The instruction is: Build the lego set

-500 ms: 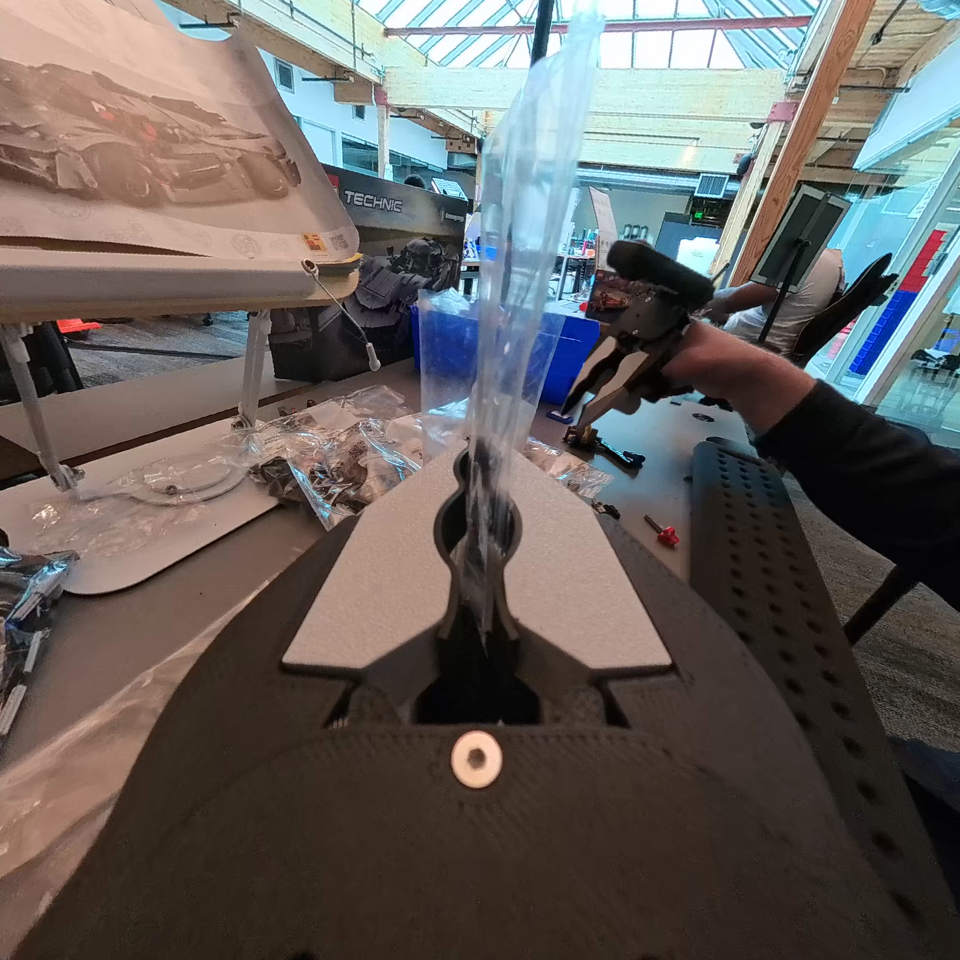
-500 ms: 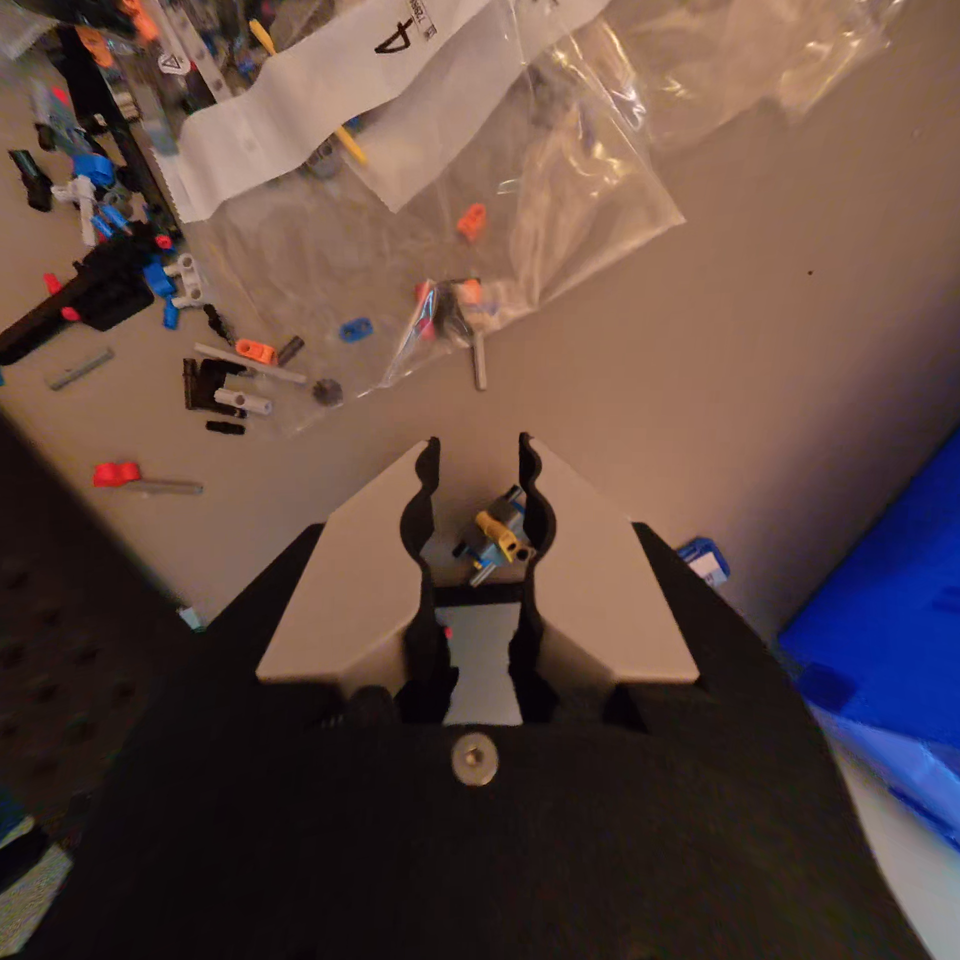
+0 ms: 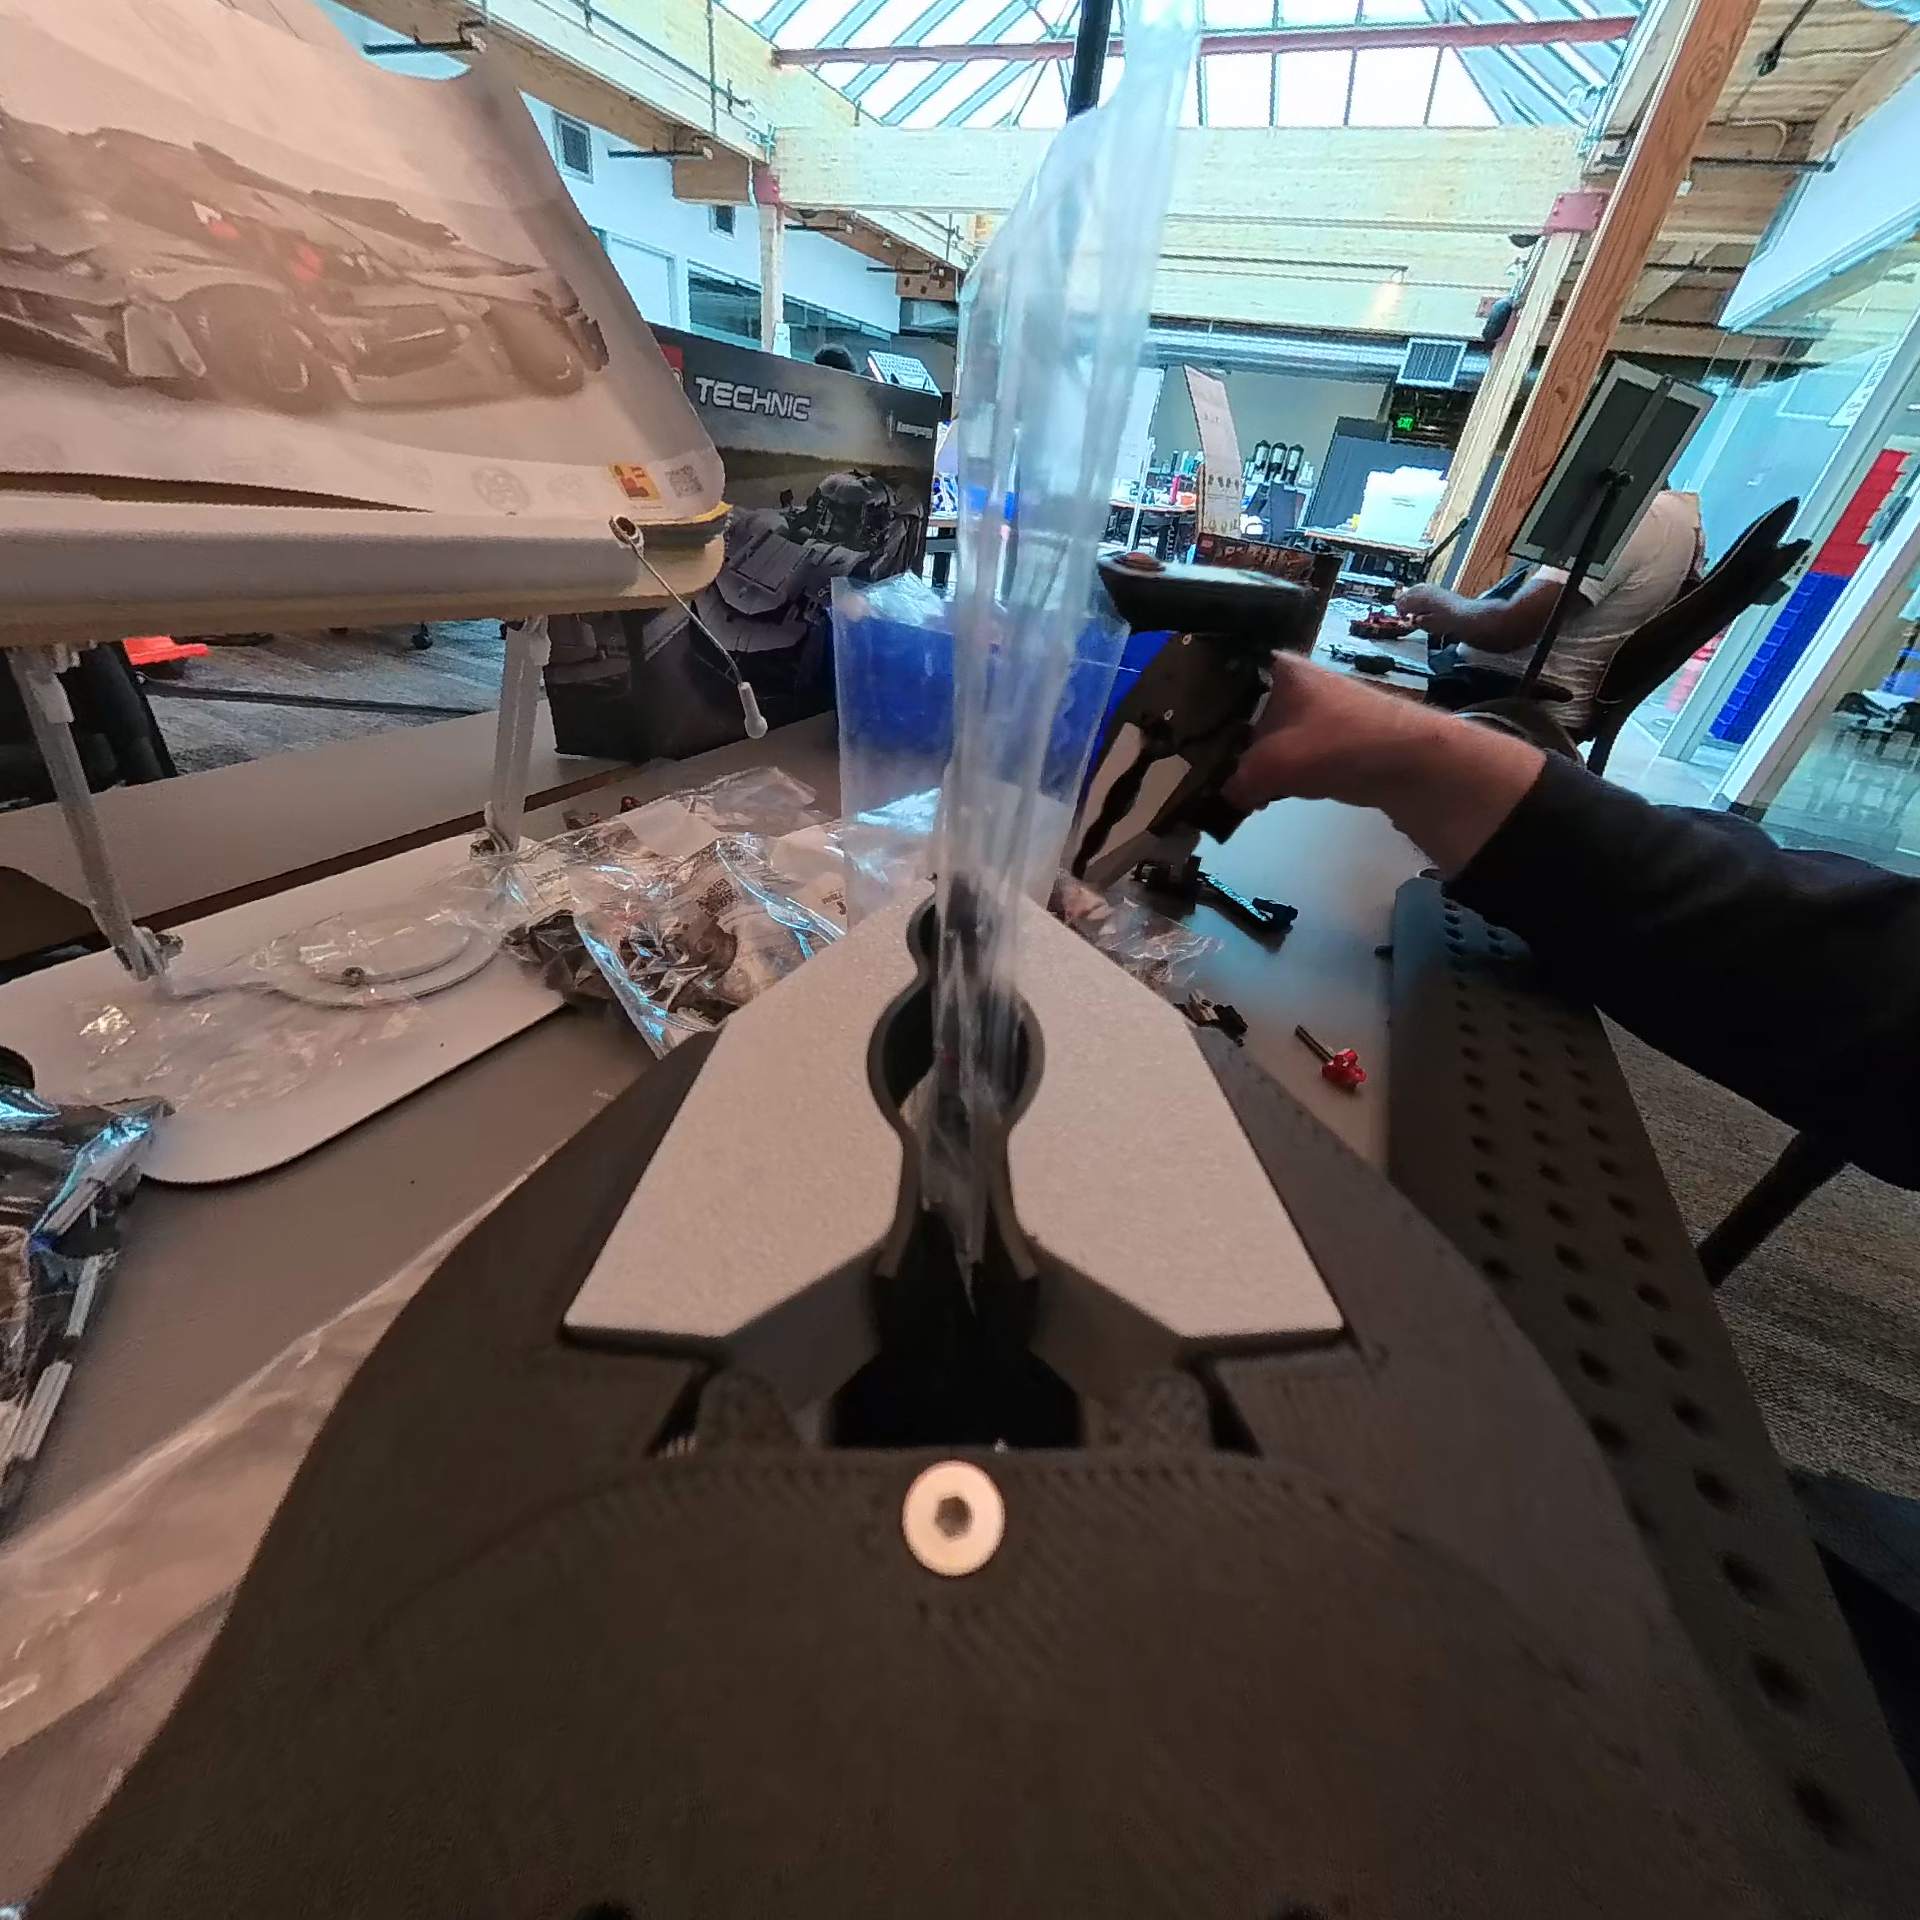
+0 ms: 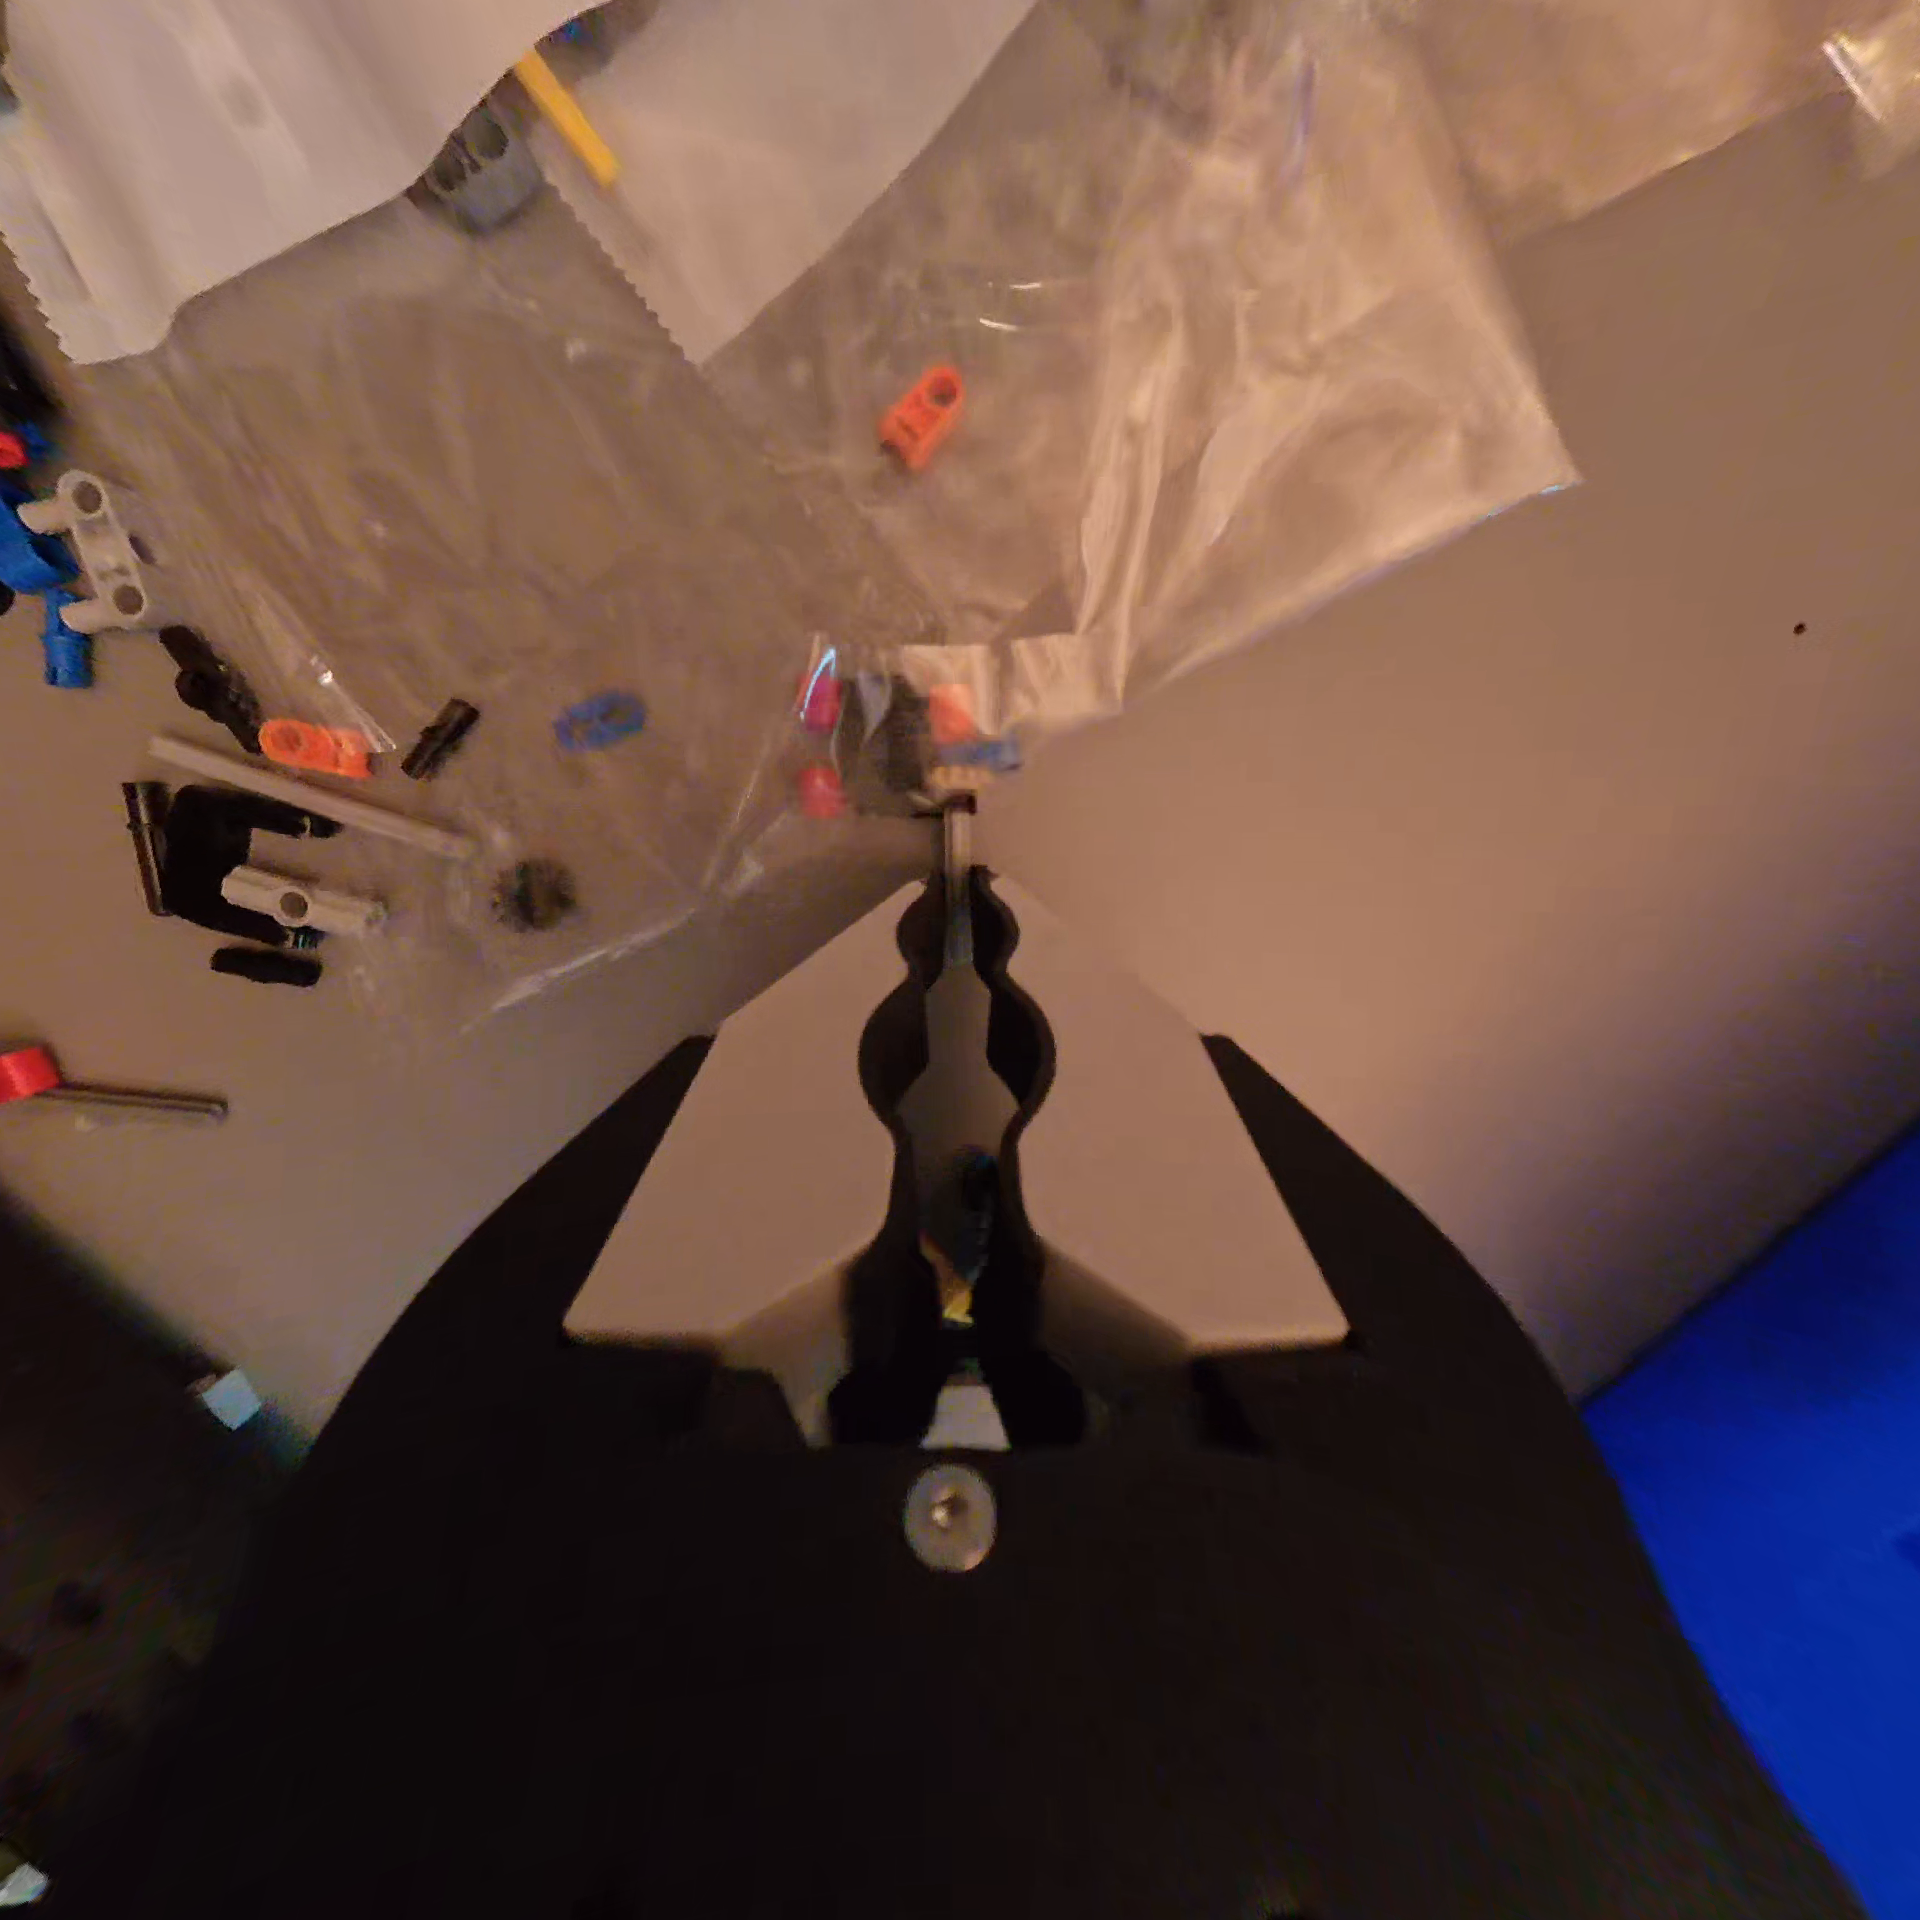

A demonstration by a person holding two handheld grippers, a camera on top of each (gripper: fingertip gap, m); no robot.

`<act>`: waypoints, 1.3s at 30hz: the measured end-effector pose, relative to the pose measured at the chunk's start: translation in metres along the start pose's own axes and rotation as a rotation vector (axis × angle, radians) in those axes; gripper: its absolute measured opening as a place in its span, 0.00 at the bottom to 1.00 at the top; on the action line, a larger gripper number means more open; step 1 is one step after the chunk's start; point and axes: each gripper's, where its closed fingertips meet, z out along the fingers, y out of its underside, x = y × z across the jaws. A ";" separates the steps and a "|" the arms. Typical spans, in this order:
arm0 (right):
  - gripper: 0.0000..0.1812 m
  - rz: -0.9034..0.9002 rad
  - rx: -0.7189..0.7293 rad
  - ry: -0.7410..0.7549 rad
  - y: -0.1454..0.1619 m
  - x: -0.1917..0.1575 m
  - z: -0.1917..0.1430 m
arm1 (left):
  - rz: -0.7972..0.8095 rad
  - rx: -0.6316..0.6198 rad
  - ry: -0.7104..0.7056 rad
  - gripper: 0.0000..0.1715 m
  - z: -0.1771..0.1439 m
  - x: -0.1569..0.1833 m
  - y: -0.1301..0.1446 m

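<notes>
**Q:** What does the left gripper (image 3: 961,1060) hold?

**A:** Its jaws are clamped on a clear bag (image 3: 1039,499), which stands upright out of them, just as it did half a second ago. Nothing on this side has changed.

**Q:** And the right gripper (image 4: 957,904)?

**A:** This is where the change lies. Half a second ago its jaws stood apart over a small yellow-and-blue piece on the table (image 4: 1455,831). Now they have drawn nearly together, and the tips pinch the end of a grey axle (image 4: 956,847). The axle sticks out of a small packet (image 4: 894,738) of red, black, orange and blue parts. The yellow-and-blue piece (image 4: 961,1247) now shows deep between the jaws; whether it is gripped or lies beneath cannot be told.

**Q:** Where are the other parts of the set?

**A:** Loose on the table to the left: an orange connector (image 4: 312,748), a black gear (image 4: 535,894), a black-and-white sub-assembly (image 4: 218,873) and a red-capped axle (image 4: 104,1091). Another orange piece (image 4: 920,416) lies inside an opened bag (image 4: 1247,364). The manual (image 3: 291,270) rests on a stand above, seen from the left wrist.

**Q:** What does the change mean for the task?

**A:** Judged from this, the build is early. The right tool has gone from searching to picking; the next move is probably to draw the axle free without dragging the packet.
</notes>
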 end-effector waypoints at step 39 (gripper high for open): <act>0.10 0.049 0.034 0.002 0.037 -0.059 -0.038 | -0.009 0.087 -0.019 0.07 -0.011 -0.002 -0.014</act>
